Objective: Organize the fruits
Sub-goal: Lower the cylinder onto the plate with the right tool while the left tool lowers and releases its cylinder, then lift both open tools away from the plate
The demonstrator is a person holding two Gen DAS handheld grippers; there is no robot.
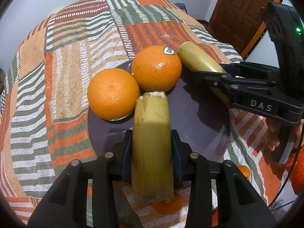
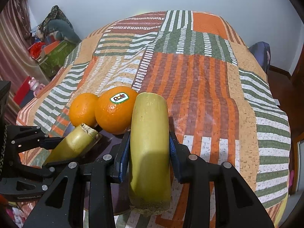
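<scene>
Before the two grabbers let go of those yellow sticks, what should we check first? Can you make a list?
1. Left gripper holds its yellow stalk piece firmly between both pads: ok.
2. Right gripper holds the other stalk piece firmly: ok.
3. Dark plate has bare room for both pieces: ok.
4. The two oranges, the plain one and the stickered one, sit on the plate, out of the way: ok.
5. Stalk pieces already resting on the plate: cannot tell.
6. Plate sits flat on the patterned bedspread: cannot tell.
</scene>
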